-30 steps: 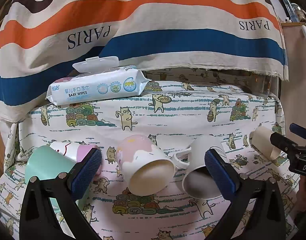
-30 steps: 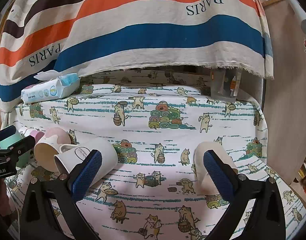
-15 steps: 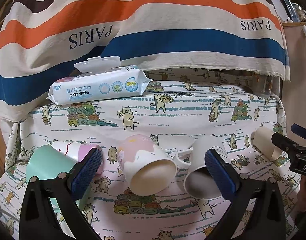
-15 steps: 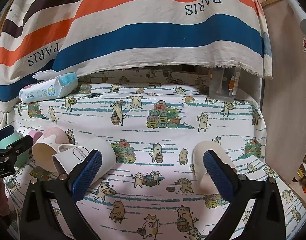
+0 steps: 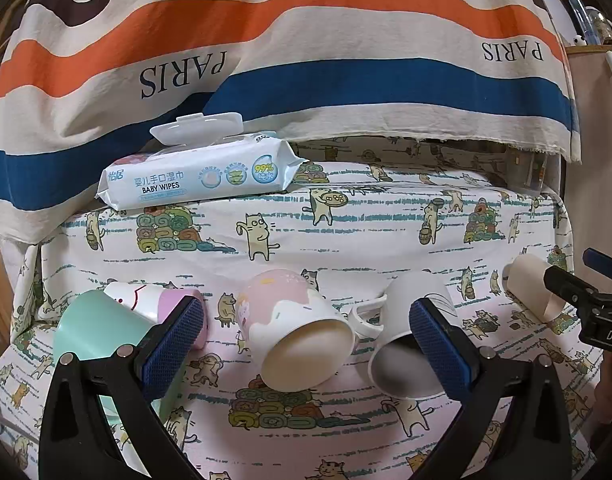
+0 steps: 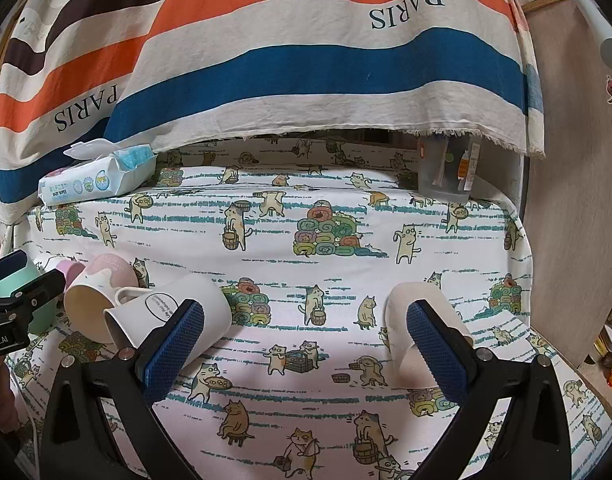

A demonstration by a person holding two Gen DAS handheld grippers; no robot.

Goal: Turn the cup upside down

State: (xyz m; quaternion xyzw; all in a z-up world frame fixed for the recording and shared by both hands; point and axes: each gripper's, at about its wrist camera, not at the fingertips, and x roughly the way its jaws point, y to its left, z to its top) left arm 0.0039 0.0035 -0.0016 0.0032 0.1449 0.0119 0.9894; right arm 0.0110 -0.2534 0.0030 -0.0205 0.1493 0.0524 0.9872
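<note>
Several cups lie on their sides on the cat-print cloth. In the left wrist view a pink-and-cream cup lies between my open left gripper's fingers, mouth toward the camera. A white handled mug lies by the right finger, a mint green cup and a pink-and-white cup by the left one. A beige paper cup lies far right. In the right wrist view my right gripper is open and empty, with the white mug at its left finger and the beige cup behind its right finger.
A pack of baby wipes rests at the back left under a hanging striped cloth. A clear container stands at the back right. A wooden panel bounds the right side.
Both grippers have drifted slightly back and upward, so the cups sit a little lower in view. No cup has moved and neither gripper has changed its opening.
</note>
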